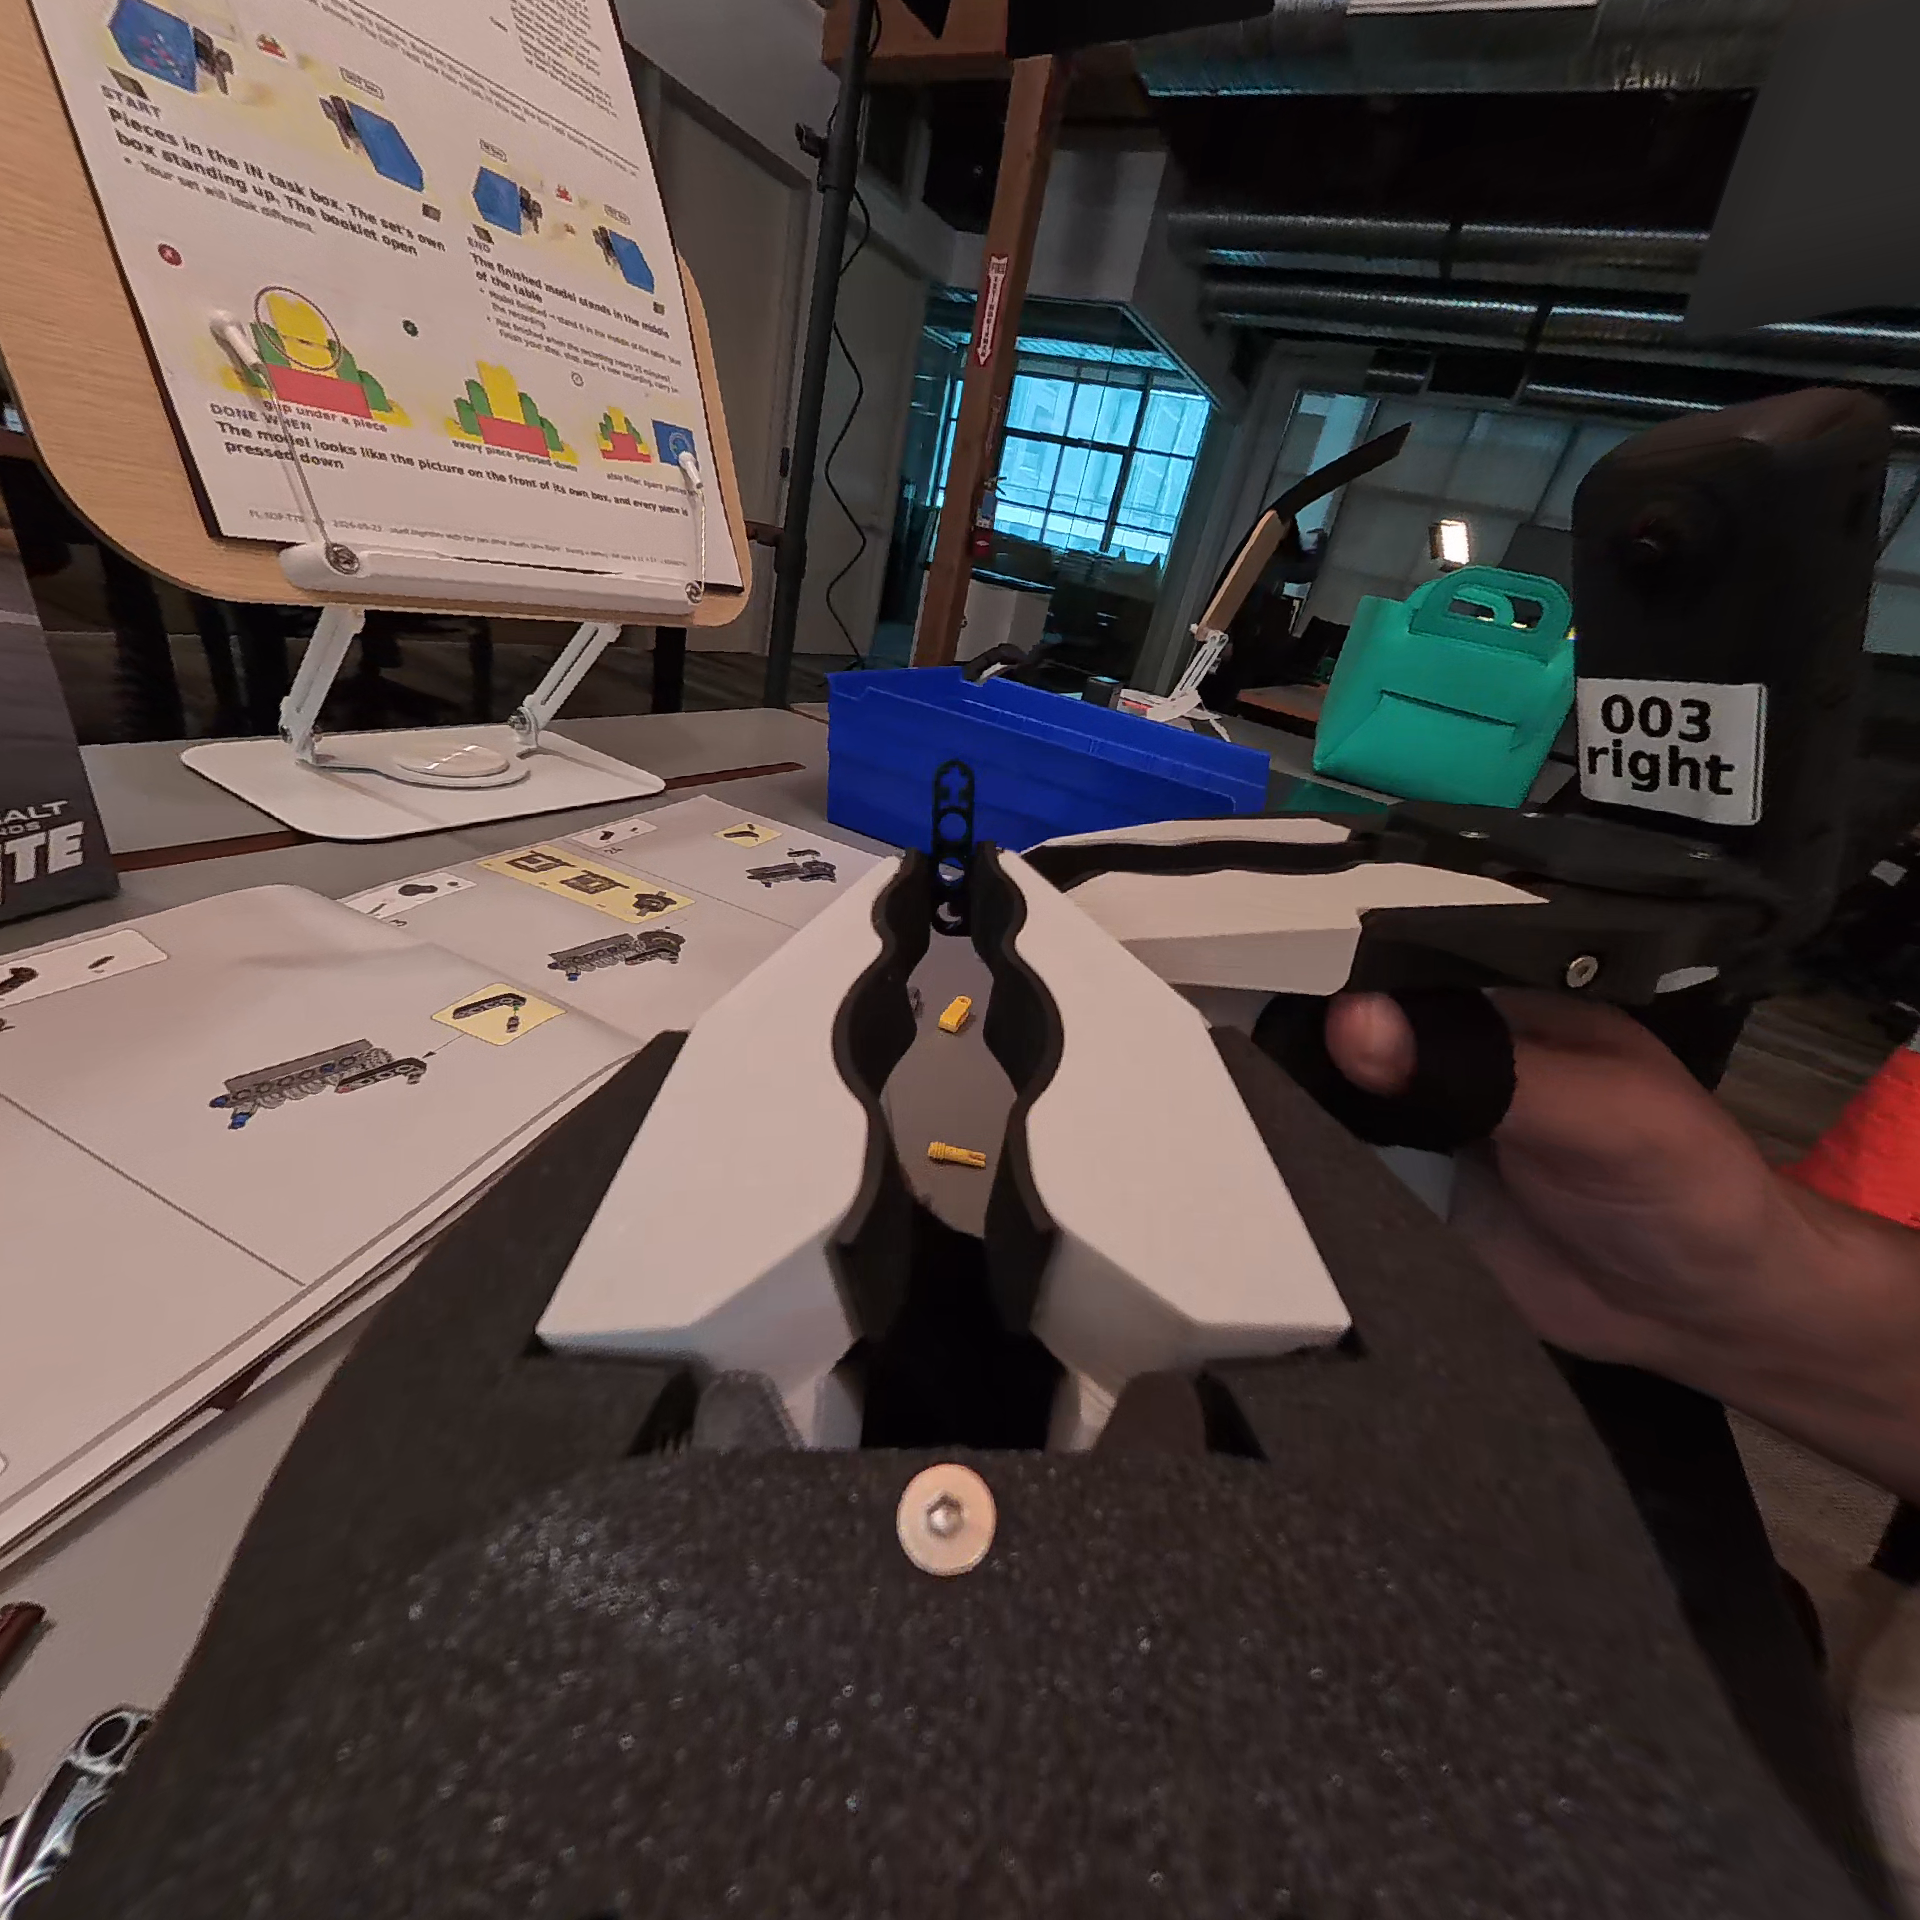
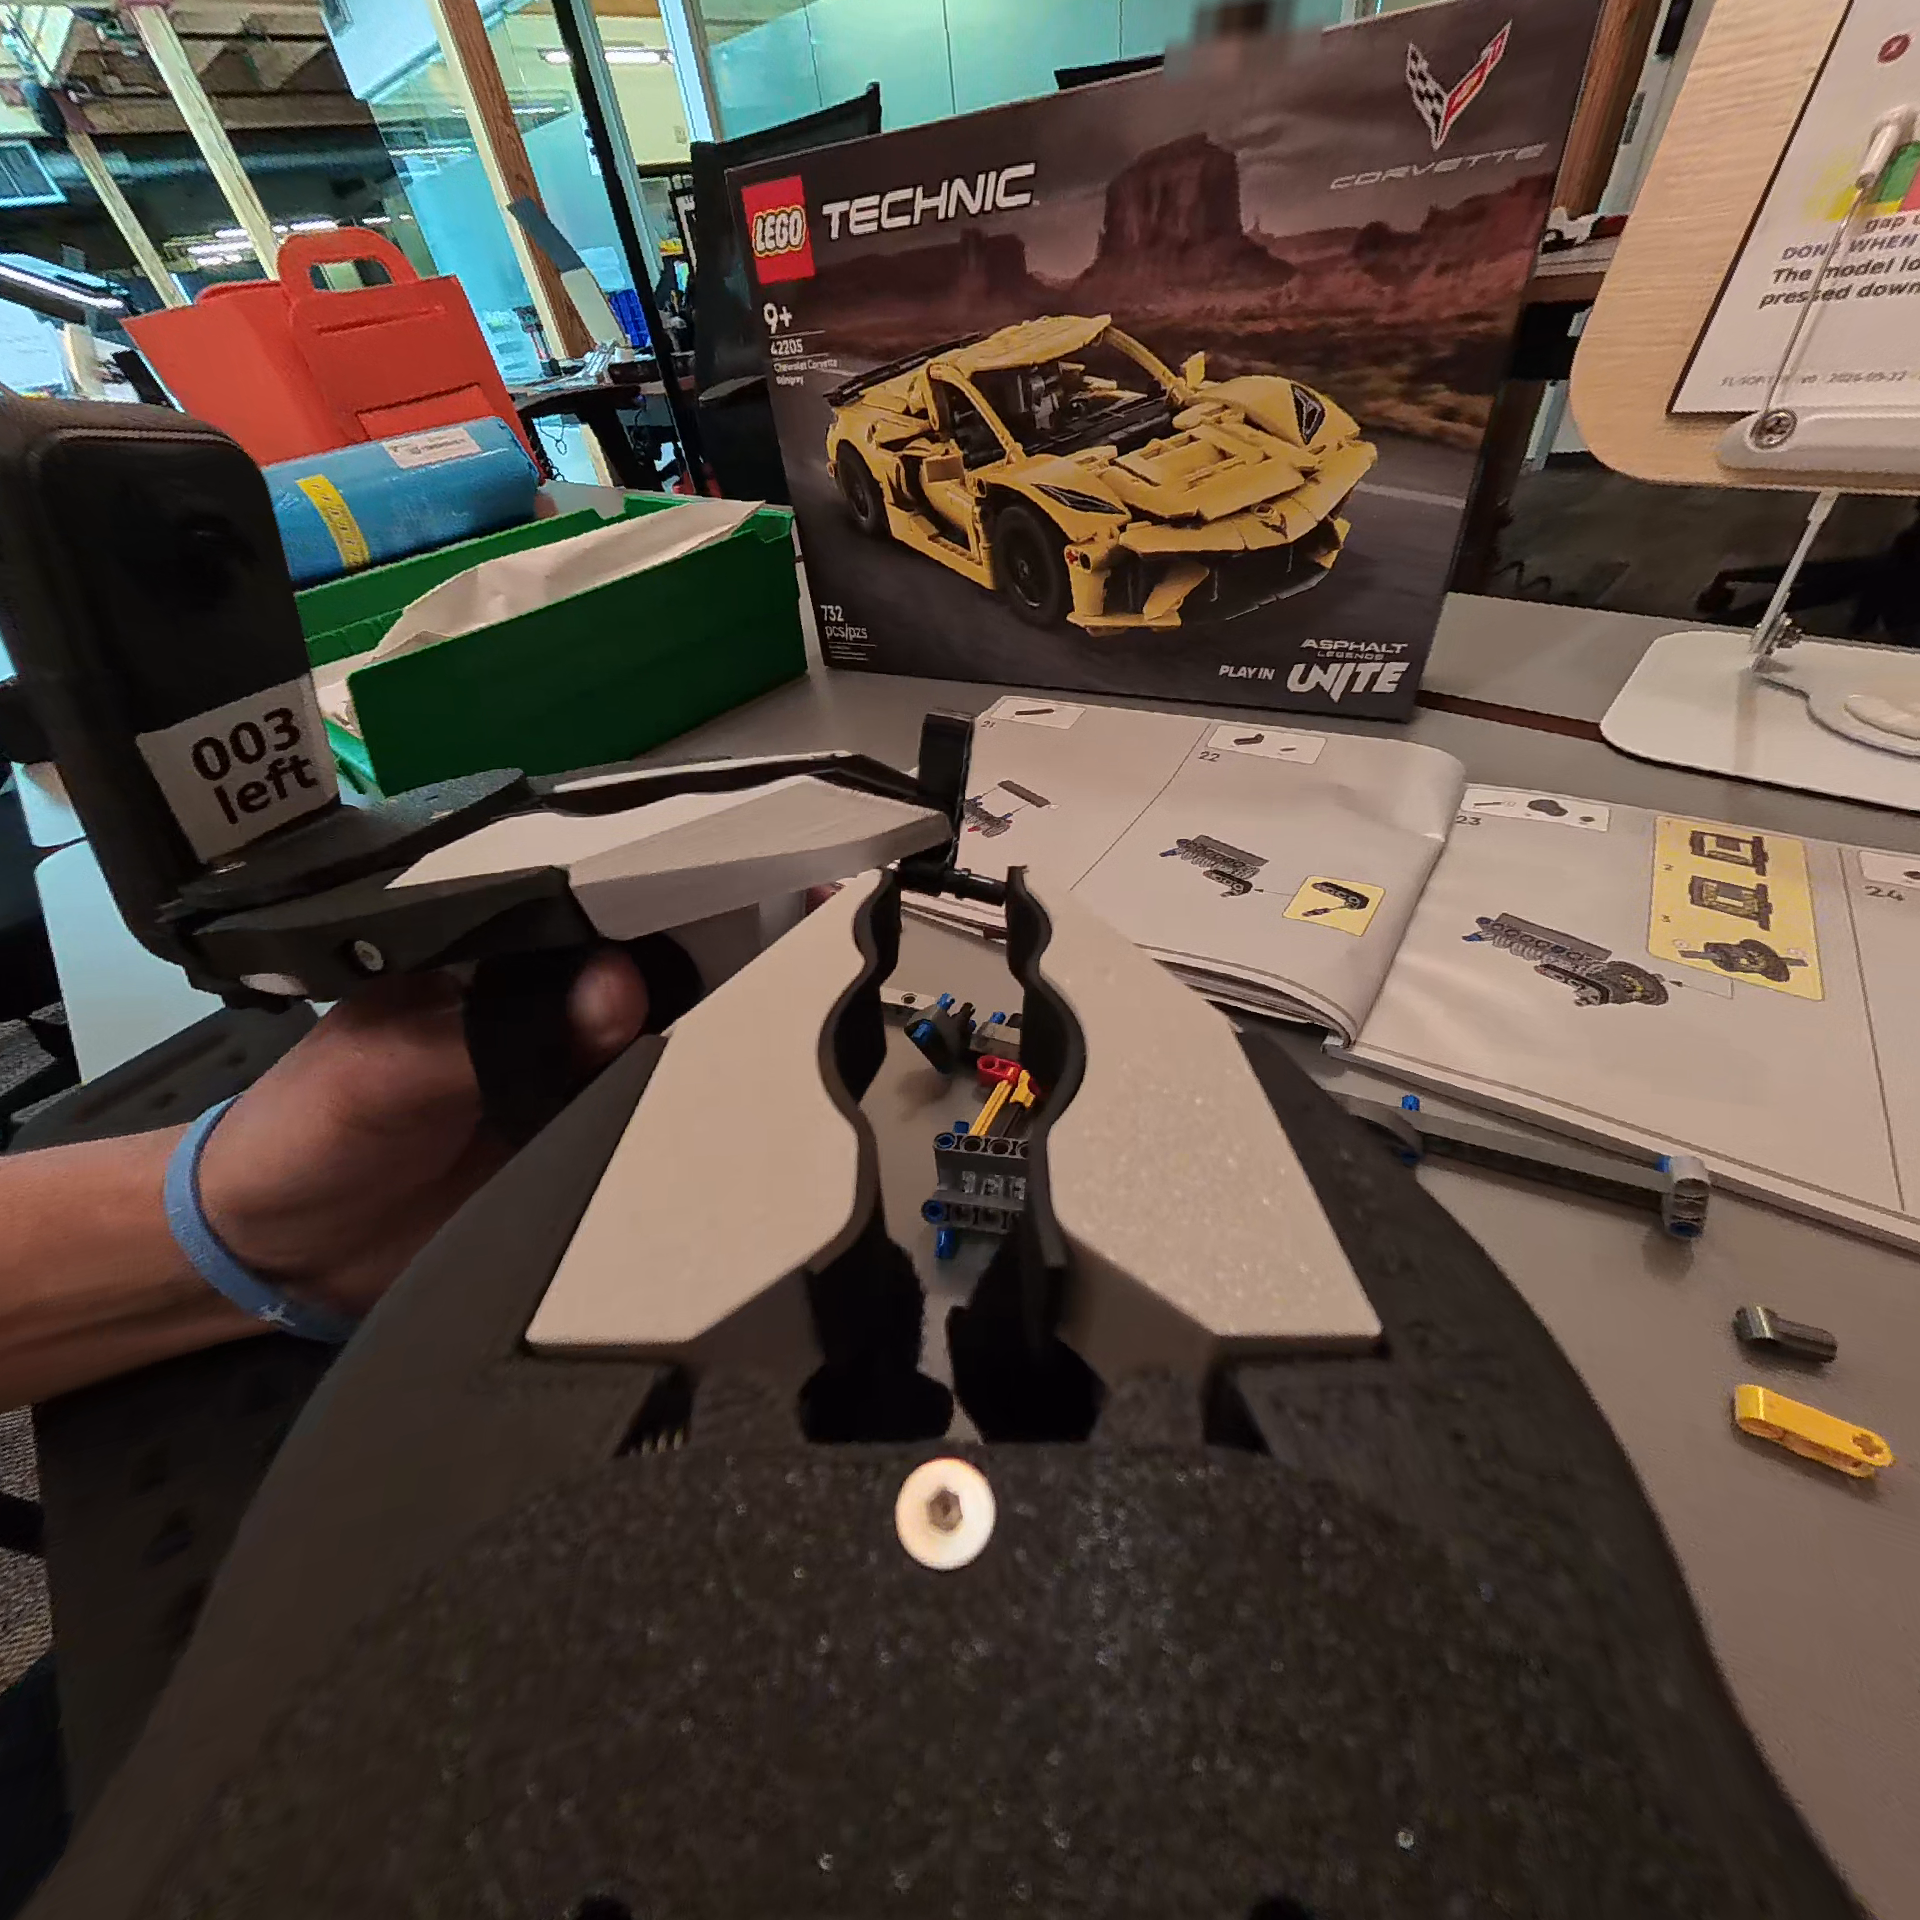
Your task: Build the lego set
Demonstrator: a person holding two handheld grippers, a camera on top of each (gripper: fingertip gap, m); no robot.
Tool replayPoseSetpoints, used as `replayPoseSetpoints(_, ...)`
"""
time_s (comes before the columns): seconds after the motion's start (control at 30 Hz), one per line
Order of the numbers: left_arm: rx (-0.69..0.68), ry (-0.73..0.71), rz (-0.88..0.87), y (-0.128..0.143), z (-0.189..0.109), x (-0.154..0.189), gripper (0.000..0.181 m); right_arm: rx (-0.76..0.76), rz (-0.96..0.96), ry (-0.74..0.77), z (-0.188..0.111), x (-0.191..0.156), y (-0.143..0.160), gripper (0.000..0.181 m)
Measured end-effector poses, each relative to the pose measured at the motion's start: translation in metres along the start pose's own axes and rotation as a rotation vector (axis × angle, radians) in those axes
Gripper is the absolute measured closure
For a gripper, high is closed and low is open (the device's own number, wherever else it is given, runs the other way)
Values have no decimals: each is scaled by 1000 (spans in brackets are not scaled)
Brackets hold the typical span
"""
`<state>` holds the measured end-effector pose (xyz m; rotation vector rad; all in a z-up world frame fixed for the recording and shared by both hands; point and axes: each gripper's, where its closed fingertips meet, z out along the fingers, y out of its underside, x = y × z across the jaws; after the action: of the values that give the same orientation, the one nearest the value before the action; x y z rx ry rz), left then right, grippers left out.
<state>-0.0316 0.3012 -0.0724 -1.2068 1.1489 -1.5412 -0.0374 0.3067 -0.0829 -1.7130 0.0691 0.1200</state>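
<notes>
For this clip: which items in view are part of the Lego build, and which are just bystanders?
In the job:
black beam held in left gripper
black pin held in right gripper
instruction booklet
grey sub-assembly
yellow connectors
set box

Lying about:
green bin
blue bin
orange bag
teal bag

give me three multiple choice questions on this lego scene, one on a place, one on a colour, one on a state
1. Where does the lego box stand? A in a bin B behind the open booklet C on the floor
2. What colour is the bin ahead in the left wrist view? A red B white C blue
3. How is the left claw? A shut on a black beam B open, empty C shut on a yellow piece
B, it stands past the booklet's far edge; C, blue walls show; A, the beam is pinched between its tips.
</notes>
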Motion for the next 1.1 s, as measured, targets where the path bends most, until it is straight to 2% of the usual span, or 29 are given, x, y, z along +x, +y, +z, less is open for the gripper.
replayPoseSetpoints(0.3, -5, 16, -8, 2, 1, 3, 174, -8, -73, 9, -2, -1, 1, 166)
replayPoseSetpoints(0.47, -52, 34, 28, 6, 2, 3, 175, -42, -125, -23, -4, 1, 4, 166)
replayPoseSetpoints(0.57, -110, 41, 112, 10, 2, 5, 175, -77, -317, -49, -6, 3, 7, 166)
replayPoseSetpoints(0.77, -324, 90, 280, 32, 8, -3, 174, -237, -920, 25, -4, 24, 22, 165)
replayPoseSetpoints(0.87, -402, 110, 325, 37, 13, -15, 175, -262, -1032, 35, 5, 33, 25, 165)
replayPoseSetpoints(0.97, -415, 138, 333, 35, 17, -29, 176, -251, -989, -3, 14, 39, 26, 166)
replayPoseSetpoints(1.03, -357, 92, 315, 28, 17, -47, 175, -291, -818, -94, 19, 41, 34, 162)
replayPoseSetpoints(1.1, -257, 71, 290, 18, 14, -61, 175, -315, -565, -244, 24, 37, 44, 157)
